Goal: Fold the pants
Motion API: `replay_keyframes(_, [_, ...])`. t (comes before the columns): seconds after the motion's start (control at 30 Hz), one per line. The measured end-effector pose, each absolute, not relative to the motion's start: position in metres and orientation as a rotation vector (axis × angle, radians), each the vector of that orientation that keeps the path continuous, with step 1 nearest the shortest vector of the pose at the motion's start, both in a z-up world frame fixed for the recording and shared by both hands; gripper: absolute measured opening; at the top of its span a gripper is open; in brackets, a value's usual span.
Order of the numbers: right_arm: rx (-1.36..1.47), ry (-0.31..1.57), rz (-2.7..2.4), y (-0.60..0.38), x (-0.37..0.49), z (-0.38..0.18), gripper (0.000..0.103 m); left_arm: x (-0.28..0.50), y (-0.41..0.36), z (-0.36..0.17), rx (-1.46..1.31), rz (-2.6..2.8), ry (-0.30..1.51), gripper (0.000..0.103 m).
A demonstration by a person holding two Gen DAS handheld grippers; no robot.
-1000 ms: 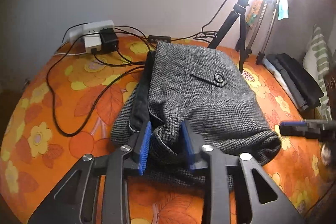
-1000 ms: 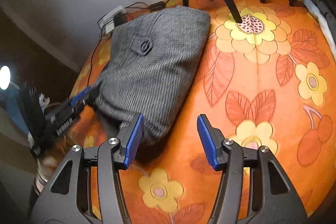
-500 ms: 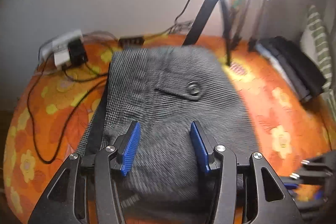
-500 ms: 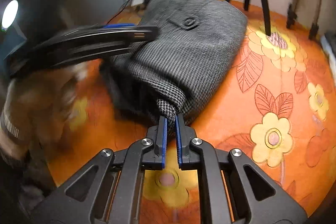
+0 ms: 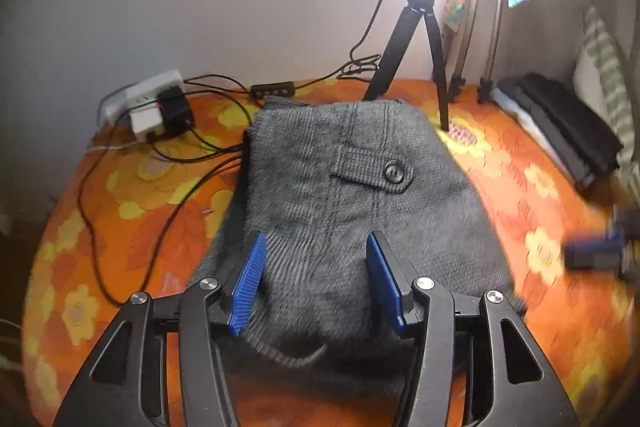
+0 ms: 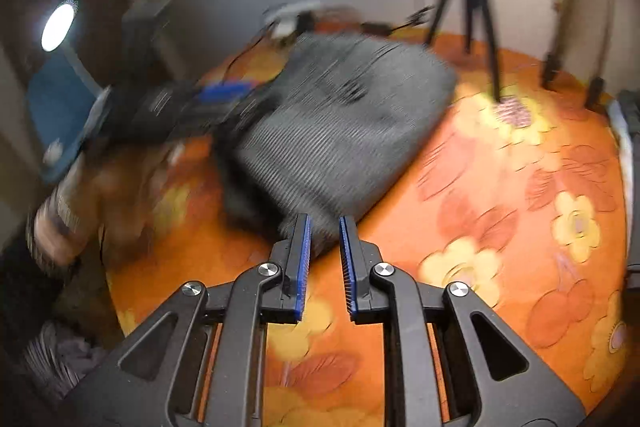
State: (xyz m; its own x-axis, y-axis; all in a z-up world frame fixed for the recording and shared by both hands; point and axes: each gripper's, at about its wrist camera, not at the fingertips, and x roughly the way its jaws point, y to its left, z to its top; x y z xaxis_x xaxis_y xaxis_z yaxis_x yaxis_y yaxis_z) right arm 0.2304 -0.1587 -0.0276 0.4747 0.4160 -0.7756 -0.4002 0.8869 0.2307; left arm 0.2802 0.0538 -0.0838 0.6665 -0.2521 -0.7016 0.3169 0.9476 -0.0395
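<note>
The grey checked pants [image 5: 352, 195] lie folded in a thick bundle on the orange flowered bedspread [image 5: 132, 227], back pocket button up. My left gripper [image 5: 316, 275] is open and hovers over the bundle's near edge, holding nothing. My right gripper [image 6: 323, 251] is slightly open and empty, just off the bundle's near corner [image 6: 316, 227]. The pants [image 6: 340, 131] are blurred in the right wrist view. The left gripper [image 6: 192, 107] shows there as a blur at the bundle's left side. The right gripper [image 5: 596, 251] shows blurred at the right of the left wrist view.
A power strip with plugs and black cables [image 5: 156, 107] lies at the back left. A black tripod [image 5: 420, 39] and light stands [image 5: 480, 39] stand behind the pants. Dark folded clothes [image 5: 560, 127] lie at the right edge.
My right gripper, shut on the pants' corner half a second ago, has let go and pulled back. My left gripper has opened wider and lifted over the bundle.
</note>
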Motion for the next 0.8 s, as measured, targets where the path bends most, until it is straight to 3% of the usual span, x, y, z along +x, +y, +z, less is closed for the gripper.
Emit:
replay_keyframes(0.3, [0.104,0.902,0.417,-0.145,0.324,-0.026,0.023,0.279,0.082,-0.1,0.033,-0.313,0.809,0.053])
replay_keyframes(0.43, [0.071,0.959,0.335,-0.122,0.363,-0.051,0.033,0.282,0.079,-0.11,0.052,-0.307,0.811,0.055])
replay_keyframes(0.67, [0.056,0.995,0.274,-0.125,0.372,-0.065,0.034,0.268,0.087,-0.098,0.036,-0.256,0.788,0.055])
replay_keyframes(0.7, [0.072,0.989,0.28,-0.13,0.368,-0.062,0.036,0.265,0.087,-0.096,0.044,-0.245,0.786,0.055])
replay_keyframes(0.77, [0.098,0.968,0.277,-0.142,0.362,-0.055,0.055,0.257,0.085,-0.091,0.069,-0.218,0.778,0.055])
replay_keyframes(0.8, [0.107,0.96,0.274,-0.145,0.36,-0.054,0.058,0.254,0.084,-0.09,0.075,-0.212,0.771,0.056])
